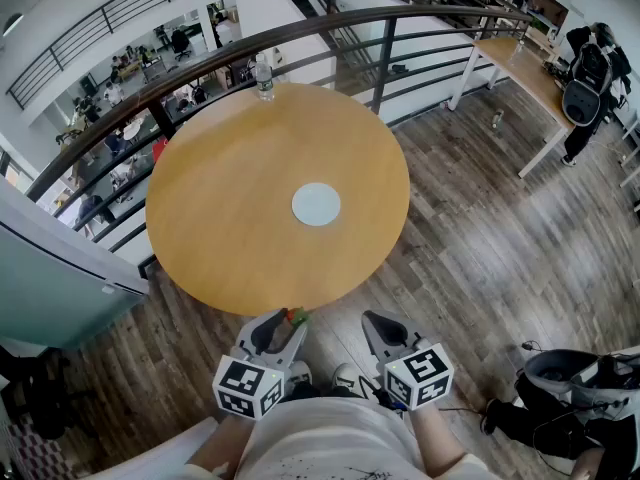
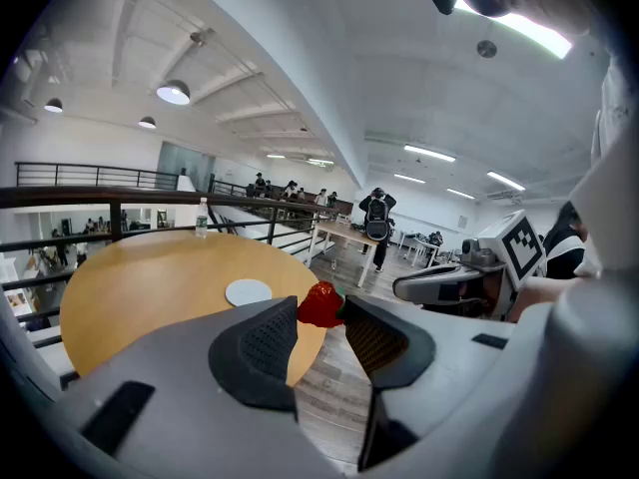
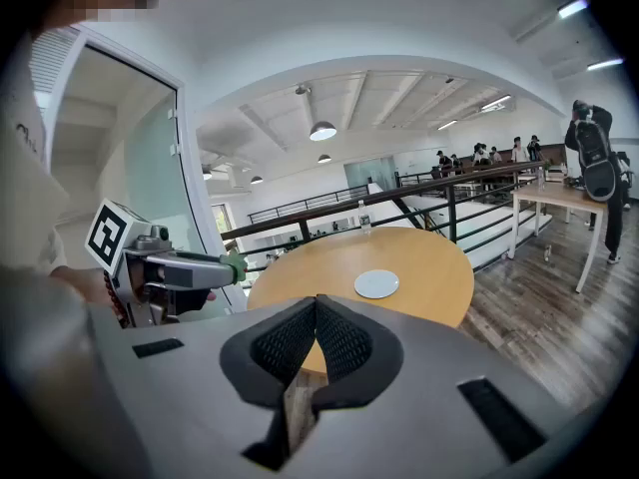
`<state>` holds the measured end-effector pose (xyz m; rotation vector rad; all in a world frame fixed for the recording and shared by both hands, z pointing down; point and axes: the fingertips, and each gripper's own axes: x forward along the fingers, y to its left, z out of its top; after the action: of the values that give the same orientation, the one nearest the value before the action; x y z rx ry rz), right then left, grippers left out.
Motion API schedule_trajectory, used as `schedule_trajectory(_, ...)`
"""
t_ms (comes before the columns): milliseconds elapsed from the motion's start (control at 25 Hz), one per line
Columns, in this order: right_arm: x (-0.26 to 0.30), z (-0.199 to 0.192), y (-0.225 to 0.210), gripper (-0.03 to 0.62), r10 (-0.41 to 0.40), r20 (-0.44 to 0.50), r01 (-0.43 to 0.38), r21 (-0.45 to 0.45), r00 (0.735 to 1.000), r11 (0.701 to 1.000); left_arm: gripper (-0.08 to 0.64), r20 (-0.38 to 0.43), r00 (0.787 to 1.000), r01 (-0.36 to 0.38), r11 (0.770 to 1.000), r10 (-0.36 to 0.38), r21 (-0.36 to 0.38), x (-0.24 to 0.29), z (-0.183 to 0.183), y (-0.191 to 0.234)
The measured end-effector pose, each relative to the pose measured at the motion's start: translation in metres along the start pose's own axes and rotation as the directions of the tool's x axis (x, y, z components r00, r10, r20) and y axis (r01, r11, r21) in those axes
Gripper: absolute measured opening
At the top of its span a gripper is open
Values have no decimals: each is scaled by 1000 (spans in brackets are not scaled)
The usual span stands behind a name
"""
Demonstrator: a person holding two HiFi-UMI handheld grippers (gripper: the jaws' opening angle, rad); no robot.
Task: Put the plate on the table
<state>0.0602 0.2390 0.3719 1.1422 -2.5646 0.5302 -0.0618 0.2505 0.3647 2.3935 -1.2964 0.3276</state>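
The left gripper (image 1: 281,322) hangs just off the near edge of the round wooden table (image 1: 225,218), over the plank floor (image 1: 470,258). Its claw stands fairly wide and grips a red strawberry (image 2: 320,305) with a green top at the very tips of the jaws, one pad on each side of the fruit.

At the far edge of the table, close to the dark railing (image 1: 383,63), a clear water bottle (image 1: 264,78) stands upright. The plate (image 1: 316,204), pale and round, lies flat on the tabletop near its middle, a little toward the right side. It is well apart from the bottle and from both grippers, and nothing rests on it.

The right gripper (image 3: 316,304) is just beside the left one, also short of the table's near edge and above the floor. Its jaws are pressed together with nothing between them.

Farther right, beyond the railing, a long light-wood table (image 1: 520,63) stands on white legs, and a person wearing a dark backpack (image 1: 588,83) stands at its end.
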Motion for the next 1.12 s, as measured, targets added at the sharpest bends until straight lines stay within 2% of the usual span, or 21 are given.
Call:
schedule_trajectory(600,9,1,18,25,5,-14,-5,-8,1000,1000,166,7,1000,11,1000,-11,4,-12,1,15)
schedule_trajectory(920,8,15,24,25,-107,57,106,12,993,994,166,24,997,70,997,-70,15,-29,0,22)
schedule_trajectory(1120,3,14,25,25,-172,59,169,45,983,985,166,20,995,93,995,-94,27,-37,2,32)
